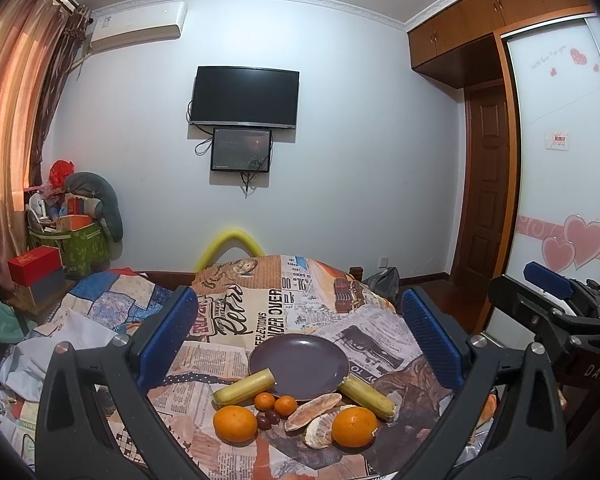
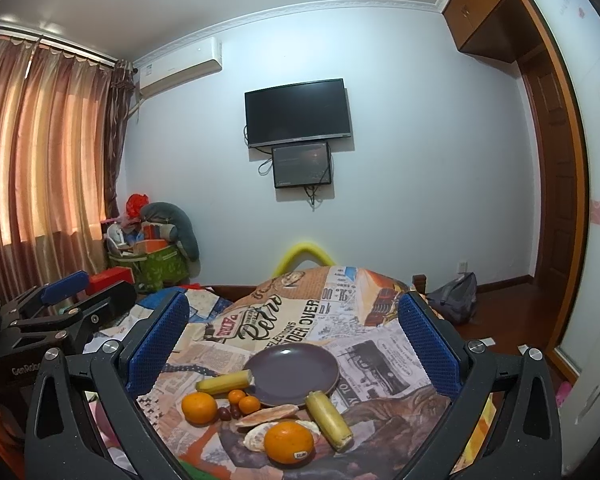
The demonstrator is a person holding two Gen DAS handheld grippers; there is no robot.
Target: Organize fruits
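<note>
We hold the left gripper (image 1: pixel 298 334) and right gripper (image 2: pixel 294 330) above the desk (image 1: pixel 236 316), jaws released and empty; oranges (image 1: pixel 235 423), sugarcane pieces (image 1: pixel 244 387) and pomelo segments (image 1: pixel 313 406) lie beside the purple plate (image 1: pixel 300 364).

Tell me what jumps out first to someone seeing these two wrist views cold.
The empty purple plate sits mid-table on a newspaper-print cloth, with fruit crowded along its near edge: two large oranges, two small ones, peeled segments and two yellow-green stalks. Both grippers, left gripper and right gripper, hang open above. A dark TV is on the far wall.
</note>
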